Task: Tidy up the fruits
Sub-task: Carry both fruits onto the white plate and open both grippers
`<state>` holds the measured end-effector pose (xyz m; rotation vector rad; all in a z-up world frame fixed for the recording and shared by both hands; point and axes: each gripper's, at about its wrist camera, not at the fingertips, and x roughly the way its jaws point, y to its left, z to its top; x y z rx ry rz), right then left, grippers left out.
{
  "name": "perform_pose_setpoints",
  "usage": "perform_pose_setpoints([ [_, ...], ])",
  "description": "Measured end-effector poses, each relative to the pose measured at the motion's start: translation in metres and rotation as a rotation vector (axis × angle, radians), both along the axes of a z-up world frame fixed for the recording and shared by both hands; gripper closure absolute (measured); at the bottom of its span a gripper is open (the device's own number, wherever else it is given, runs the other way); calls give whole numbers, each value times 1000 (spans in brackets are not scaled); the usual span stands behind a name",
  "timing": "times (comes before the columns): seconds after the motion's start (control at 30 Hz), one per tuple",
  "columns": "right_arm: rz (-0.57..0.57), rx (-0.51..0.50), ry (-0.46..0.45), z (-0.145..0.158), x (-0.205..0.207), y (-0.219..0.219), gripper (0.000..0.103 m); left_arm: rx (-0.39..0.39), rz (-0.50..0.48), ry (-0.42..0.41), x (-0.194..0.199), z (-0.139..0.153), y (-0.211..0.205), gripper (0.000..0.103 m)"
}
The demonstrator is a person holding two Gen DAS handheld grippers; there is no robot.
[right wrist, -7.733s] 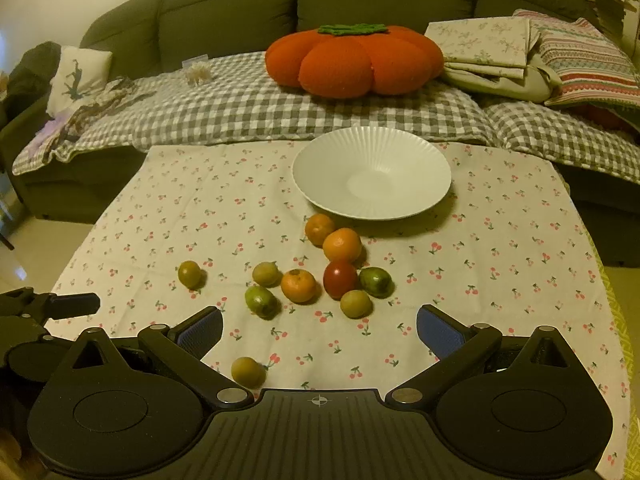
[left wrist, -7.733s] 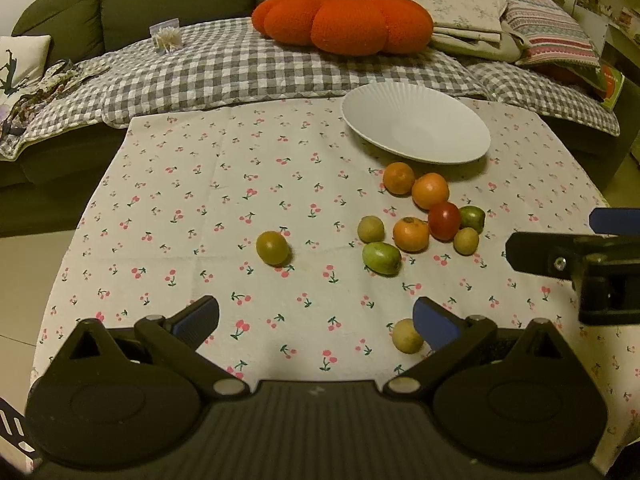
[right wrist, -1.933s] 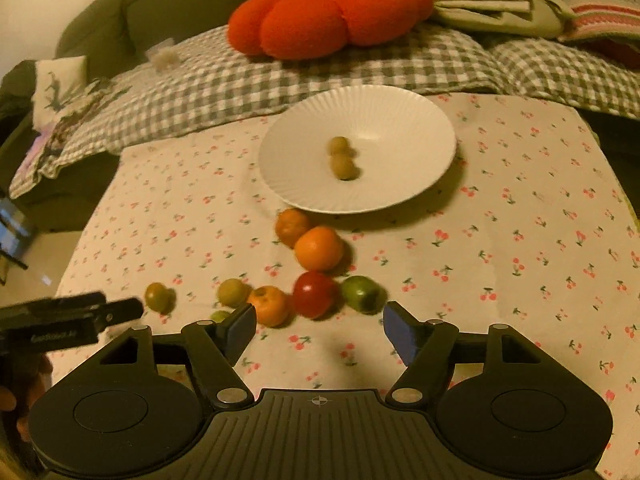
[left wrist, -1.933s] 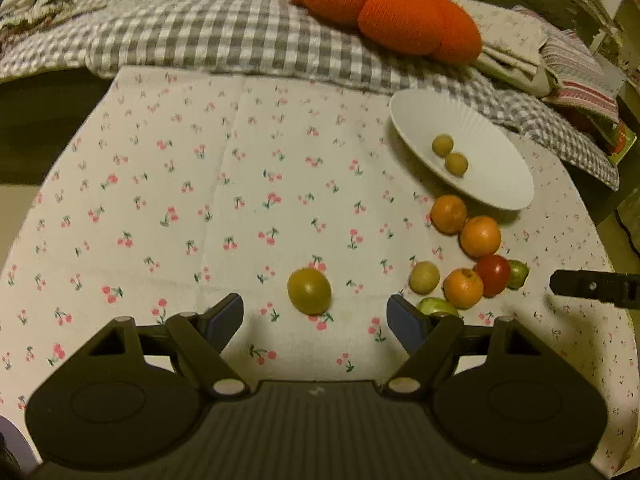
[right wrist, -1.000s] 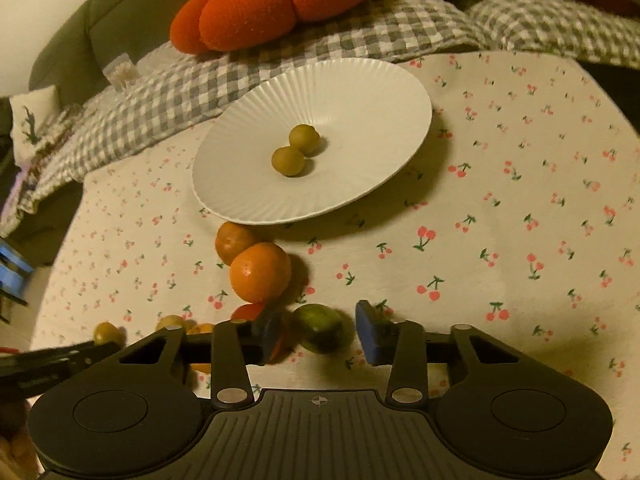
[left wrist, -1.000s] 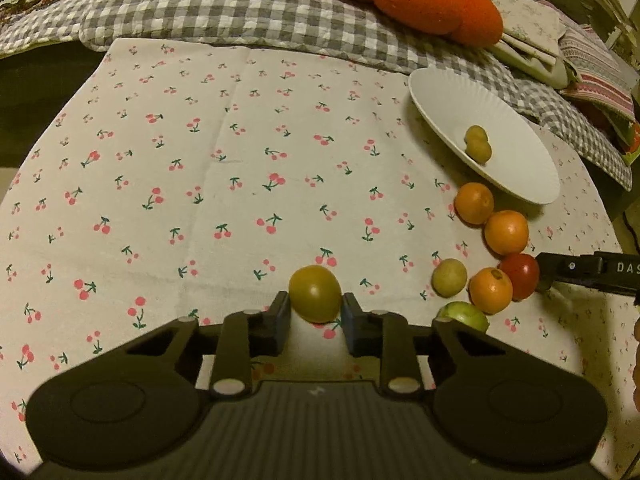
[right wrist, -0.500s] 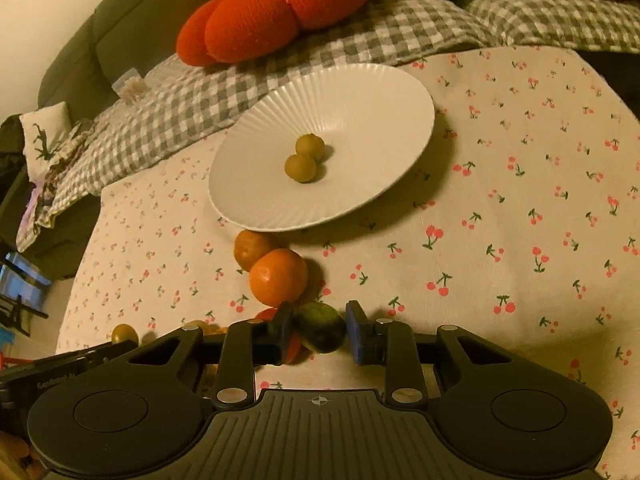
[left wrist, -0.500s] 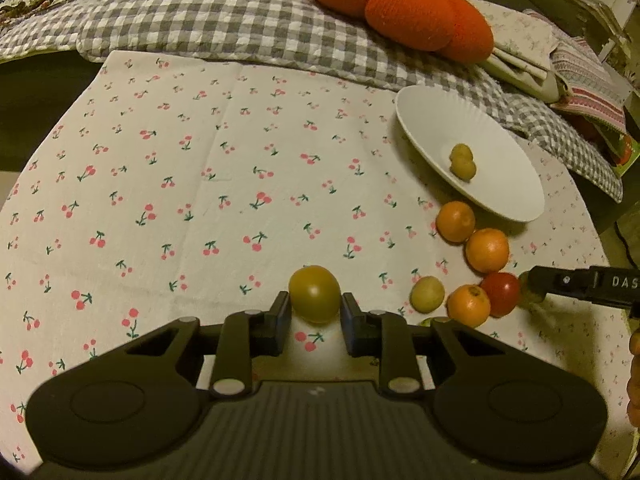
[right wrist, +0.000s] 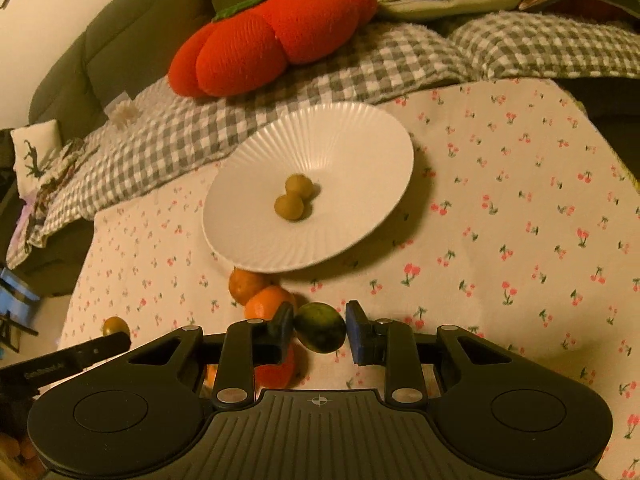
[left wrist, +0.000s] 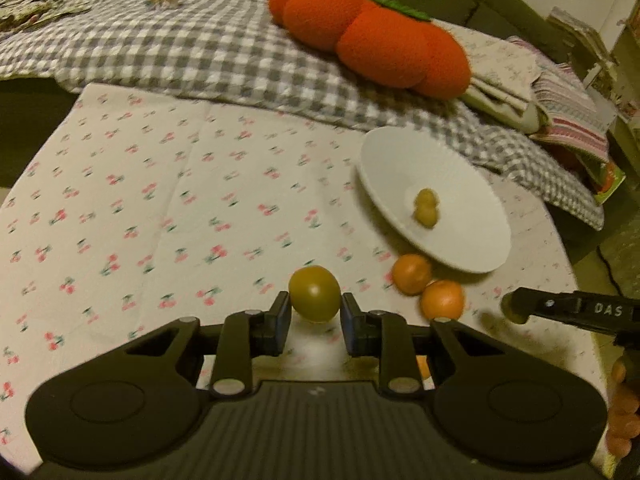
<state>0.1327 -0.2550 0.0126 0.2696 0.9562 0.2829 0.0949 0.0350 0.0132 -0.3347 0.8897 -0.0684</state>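
My left gripper [left wrist: 314, 312] is shut on a yellow-green tomato [left wrist: 314, 293] and holds it above the cherry-print tablecloth [left wrist: 160, 200]. My right gripper [right wrist: 319, 330] is shut on a dark green fruit [right wrist: 320, 328], lifted a little off the cloth. The white ribbed plate [left wrist: 472, 208] [right wrist: 352, 148] holds two small yellow-green fruits [left wrist: 426, 208] [right wrist: 294, 197]. Two oranges [left wrist: 428, 286] [right wrist: 260, 296] lie just in front of the plate. A red tomato [right wrist: 280, 372] shows partly behind the right gripper's left finger.
An orange pumpkin-shaped cushion [left wrist: 372, 36] and folded cloths [left wrist: 560, 100] lie on the checked blanket [left wrist: 160, 52] on the sofa behind the table. The right gripper's finger [left wrist: 572, 312] shows at the right in the left wrist view.
Both grippers closed on their fruits about a second ago and have since lifted them. Both views have moved forward, bringing the plate nearer.
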Motion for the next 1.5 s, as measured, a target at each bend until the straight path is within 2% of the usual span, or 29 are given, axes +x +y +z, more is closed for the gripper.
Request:
perform_pose_setpoints([
  [0.27, -25, 11, -41, 14, 14, -1, 76, -14, -82, -109, 27, 16, -37, 78],
  [0.47, -46, 14, -54, 9, 24, -2, 76, 6, -134, -172, 50, 9, -62, 78],
  [0.6, -50, 16, -63, 5, 32, -3, 76, 9, -150, -172, 63, -2, -68, 78],
  [0.77, -51, 18, -79, -2, 42, -1, 76, 49, -173, -169, 75, -14, -75, 78],
  [1.0, -34, 5, -92, -12, 51, 10, 76, 84, -196, -198, 75, -17, -78, 77],
  [1.07, -35, 4, -100, -12, 52, 11, 75, 82, -201, -197, 76, -17, -77, 74],
  [1.1, -39, 2, -102, -11, 53, 12, 75, 80, -203, -201, 76, -16, -77, 64],
  [1.13, -43, 4, -102, -11, 54, 13, 74, 85, -198, -201, 75, -16, -77, 49],
  [1.17, -46, 5, -96, -11, 55, 13, 74, 94, -185, -204, 74, -15, -76, 45],
  [1.23, -56, 4, -85, -11, 55, 13, 72, 96, -180, -208, 72, -14, -73, 44],
  [1.3, -72, 15, -90, -8, 54, 12, 64, 83, -172, -201, 71, -12, -69, 44],
  [1.5, -111, 49, -100, 6, 50, 1, 64, 45, -138, -190, 66, -4, -56, 44],
])
